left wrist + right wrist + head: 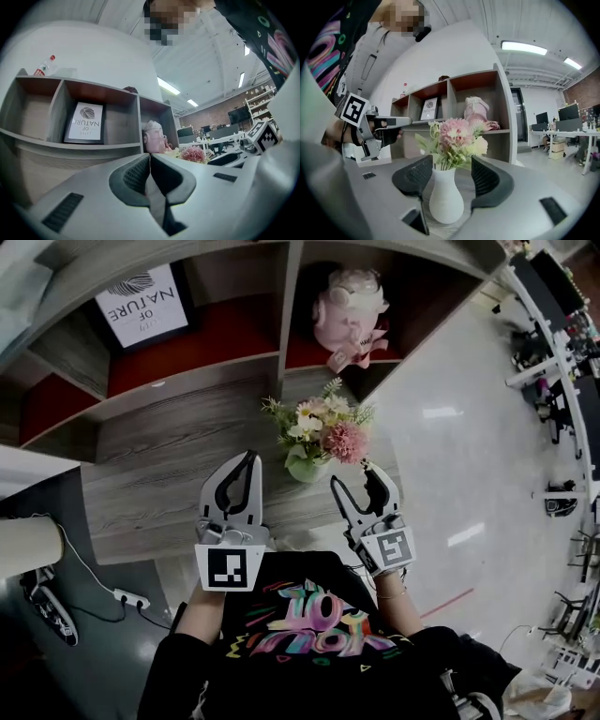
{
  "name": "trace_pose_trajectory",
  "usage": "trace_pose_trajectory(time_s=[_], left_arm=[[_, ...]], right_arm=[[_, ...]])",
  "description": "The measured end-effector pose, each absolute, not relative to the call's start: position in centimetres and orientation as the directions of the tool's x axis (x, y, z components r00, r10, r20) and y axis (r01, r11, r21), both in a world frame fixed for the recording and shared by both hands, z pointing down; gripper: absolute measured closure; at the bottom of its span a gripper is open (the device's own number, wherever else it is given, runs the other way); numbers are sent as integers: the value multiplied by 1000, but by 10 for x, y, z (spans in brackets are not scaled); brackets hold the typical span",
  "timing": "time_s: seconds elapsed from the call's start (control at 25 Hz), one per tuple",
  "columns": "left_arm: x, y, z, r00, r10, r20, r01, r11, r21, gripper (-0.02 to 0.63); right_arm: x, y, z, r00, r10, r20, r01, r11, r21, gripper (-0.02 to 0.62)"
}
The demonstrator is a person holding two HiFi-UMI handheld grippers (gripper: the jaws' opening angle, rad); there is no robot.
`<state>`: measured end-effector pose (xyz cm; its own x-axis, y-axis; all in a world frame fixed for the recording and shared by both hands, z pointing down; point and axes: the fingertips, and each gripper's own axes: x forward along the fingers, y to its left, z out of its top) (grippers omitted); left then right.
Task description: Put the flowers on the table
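Observation:
A bunch of pink, cream and green flowers (323,427) stands upright in a small white vase (305,468) on the wooden table (159,474). My right gripper (354,479) is open just right of the vase and level with it. In the right gripper view the vase (446,199) and flowers (457,136) stand between the fingers (415,176) with gaps on both sides, no pad pressing on them. My left gripper (249,457) hovers over the table left of the vase, shut with nothing in it. Its jaws meet in the left gripper view (149,161).
Behind the table a shelf unit (281,352) holds a framed print (141,304) and a pink plush toy (349,313). A power strip (131,598) and cable lie on the floor at left. Office desks (562,343) stand far right.

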<state>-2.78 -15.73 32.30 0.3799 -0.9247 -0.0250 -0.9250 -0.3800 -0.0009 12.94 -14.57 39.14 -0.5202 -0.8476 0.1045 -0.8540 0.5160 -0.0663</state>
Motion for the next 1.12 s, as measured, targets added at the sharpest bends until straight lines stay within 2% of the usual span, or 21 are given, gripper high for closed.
trace_pose_trajectory(time_s=[0.12,0.32,0.56,0.92,1.12], left_arm=[[-30,-160,307,383,-922,-57,-924,-383,-14,578],[-32,-158,290,388,-919,-72,-921,-389,-5,578],[-36,-154,281,392,-916,-84,-920,-393,-4,578],[-46,-151,277,370,-925,-82,-929,-371,-7,578],[-54,-154,279,354,-932,-77,-935,-355,-9,578]], right_arm=[[139,-142,370,-510,-854,106,-860,508,-46,345],[142,-145,318,-503,-863,39,-864,502,-31,377],[123,-153,273,-558,-828,-58,-829,559,-11,462],[82,-160,262,-641,-763,-83,-766,642,5,564],[66,-163,264,-669,-739,-82,-742,671,11,578]])
